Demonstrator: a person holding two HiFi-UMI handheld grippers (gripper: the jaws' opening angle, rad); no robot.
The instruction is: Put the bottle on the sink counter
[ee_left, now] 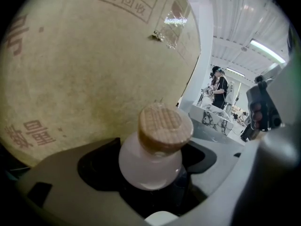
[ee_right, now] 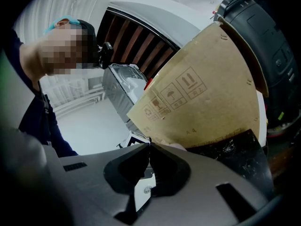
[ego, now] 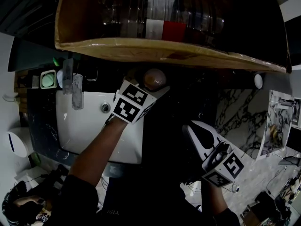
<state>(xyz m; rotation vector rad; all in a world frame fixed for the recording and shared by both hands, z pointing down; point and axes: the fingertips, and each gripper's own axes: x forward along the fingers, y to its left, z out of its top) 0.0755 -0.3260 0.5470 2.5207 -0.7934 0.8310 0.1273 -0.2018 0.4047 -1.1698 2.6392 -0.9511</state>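
A frosted white bottle with a cork stopper [ee_left: 162,131] stands between the jaws of my left gripper [ee_left: 157,189], which is shut on its body. From the head view the cork top of the bottle [ego: 154,78] shows just past the left gripper [ego: 145,84], held over the right edge of the white sink basin [ego: 89,126] and right under a cardboard box [ego: 164,48]. The dark marble-veined sink counter [ego: 235,109] lies to the right. My right gripper [ego: 189,128] hangs lower right, shut and empty; its jaw tips [ee_right: 149,146] meet.
The cardboard box [ee_left: 84,55] holds several clear plastic bottles [ego: 155,13] and looms close above both grippers. A faucet [ego: 75,88] and a green soap dish [ego: 48,79] sit at the basin's left. A person [ee_left: 219,86] stands in the background.
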